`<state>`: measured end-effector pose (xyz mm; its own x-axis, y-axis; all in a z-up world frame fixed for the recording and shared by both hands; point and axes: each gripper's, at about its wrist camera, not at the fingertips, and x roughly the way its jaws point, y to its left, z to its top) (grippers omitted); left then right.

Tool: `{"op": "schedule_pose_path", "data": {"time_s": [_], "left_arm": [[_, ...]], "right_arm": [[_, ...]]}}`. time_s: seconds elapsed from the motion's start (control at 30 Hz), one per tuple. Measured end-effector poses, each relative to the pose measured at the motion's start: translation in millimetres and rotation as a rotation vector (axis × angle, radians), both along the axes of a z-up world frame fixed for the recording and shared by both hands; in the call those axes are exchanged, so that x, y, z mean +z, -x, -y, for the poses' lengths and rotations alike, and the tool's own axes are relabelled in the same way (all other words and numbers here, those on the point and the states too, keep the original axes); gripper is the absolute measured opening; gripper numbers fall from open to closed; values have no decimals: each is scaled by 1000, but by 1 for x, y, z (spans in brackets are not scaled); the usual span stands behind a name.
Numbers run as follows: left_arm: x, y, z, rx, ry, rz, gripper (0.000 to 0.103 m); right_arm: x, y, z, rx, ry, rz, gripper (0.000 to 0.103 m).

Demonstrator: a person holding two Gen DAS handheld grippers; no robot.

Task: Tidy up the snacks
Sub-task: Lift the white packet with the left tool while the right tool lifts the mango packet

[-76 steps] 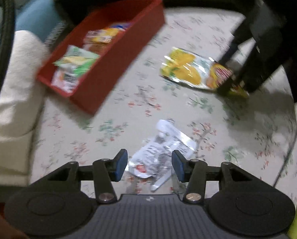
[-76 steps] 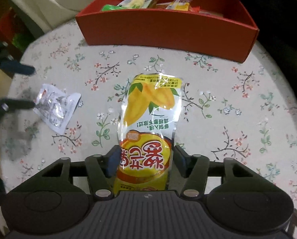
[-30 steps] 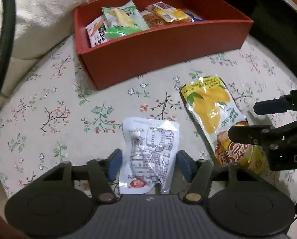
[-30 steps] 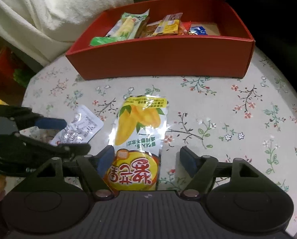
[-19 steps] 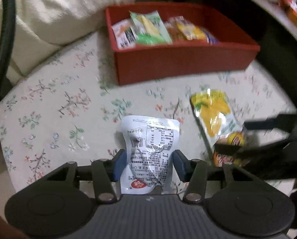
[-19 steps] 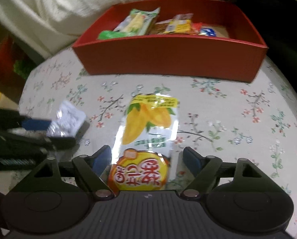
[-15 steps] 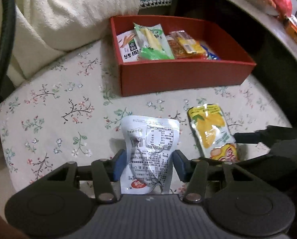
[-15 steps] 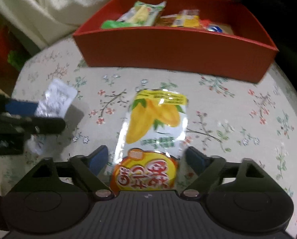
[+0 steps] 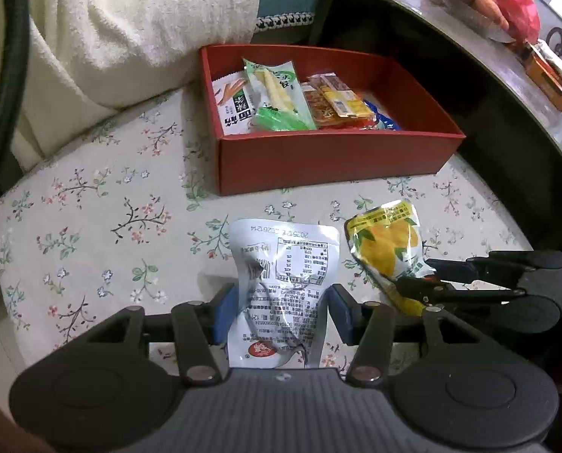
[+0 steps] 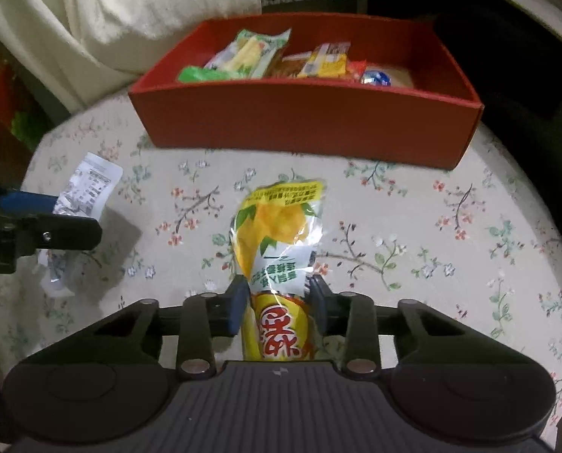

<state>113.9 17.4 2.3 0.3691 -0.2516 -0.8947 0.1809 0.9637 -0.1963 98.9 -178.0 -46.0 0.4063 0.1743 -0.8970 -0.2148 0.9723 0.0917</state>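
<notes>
A white and silver snack packet (image 9: 284, 264) hangs between the blue pads of my left gripper (image 9: 281, 302), which is shut on its lower half and holds it just above the floral tablecloth. In the right wrist view the same packet (image 10: 88, 185) sticks out past the left gripper (image 10: 77, 215). My right gripper (image 10: 277, 298) is closing its jaws on a yellow mango pouch (image 10: 277, 226). The pads press its sides and the pouch is crumpled. From the left wrist view the mango pouch (image 9: 386, 241) lies to the right, with the right gripper (image 9: 413, 273) on its near end.
A red box (image 9: 337, 158) with several snack packets (image 9: 277, 94) in it stands at the far side of the round table (image 9: 92, 207). A cream blanket (image 9: 130, 19) lies behind it on the left. A dark wooden counter (image 9: 469, 56) with fruit curves along the right.
The right gripper's jaws widened around the mango pouch, then closed on it and crumpled it. The left gripper rose with the white packet and drew back from the red box.
</notes>
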Motion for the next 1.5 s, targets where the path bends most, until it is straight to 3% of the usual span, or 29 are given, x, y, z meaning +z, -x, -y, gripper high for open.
{"op": "schedule_pose_path", "data": {"time_s": [0.03, 0.13, 0.27, 0.3, 0.43, 0.5, 0.57, 0.7, 0.8, 0.87, 1.0, 1.2, 1.27, 1.33, 1.4, 1.5], "left_arm": [[1, 0, 0, -2, 5, 1, 46], [1, -1, 1, 3, 12, -1, 46], [-1, -2, 1, 9, 17, -5, 46], [-2, -2, 1, 9, 20, -9, 46], [-4, -4, -5, 23, 27, -17, 47], [-2, -4, -12, 34, 51, -21, 47], [2, -2, -19, 47, 64, 3, 47], [8, 0, -34, 70, 96, 3, 47], [14, 3, -40, 72, 112, 18, 47], [18, 5, -43, 71, 123, 32, 48], [20, 6, -42, 58, 139, 31, 48], [22, 7, -40, 50, 151, 32, 48], [23, 7, -40, 49, 152, 32, 48], [22, 7, -39, 48, 151, 28, 48], [21, 6, -37, 45, 148, 26, 48], [21, 6, -32, 33, 138, 25, 48]], "right_arm": [[1, 1, 0, 1, 1, 7, 29], [4, -1, 7, -10, -20, 5, 16], [-6, -8, 16, -58, -79, -43, 22], [-7, -10, 18, -67, -108, -47, 25], [-3, -10, 17, -116, -168, -47, 77], [4, -6, 8, -87, -139, 3, 90], [3, -5, -6, -61, -107, 23, 94], [-21, -7, -35, -12, -13, -41, 94], [-31, -4, -51, 17, 56, -38, 103], [-34, -2, -58, 23, 106, -32, 103], [-33, -7, -53, 1, 99, -77, 103], [-33, -4, -51, 56, 130, -133, 102], [-30, 0, -49, 58, 137, -131, 94], [-20, 2, -45, 46, 126, -128, 64], [-15, 3, -41, 54, 111, -142, 61], [-12, 5, -43, 84, 95, -140, 40]]}}
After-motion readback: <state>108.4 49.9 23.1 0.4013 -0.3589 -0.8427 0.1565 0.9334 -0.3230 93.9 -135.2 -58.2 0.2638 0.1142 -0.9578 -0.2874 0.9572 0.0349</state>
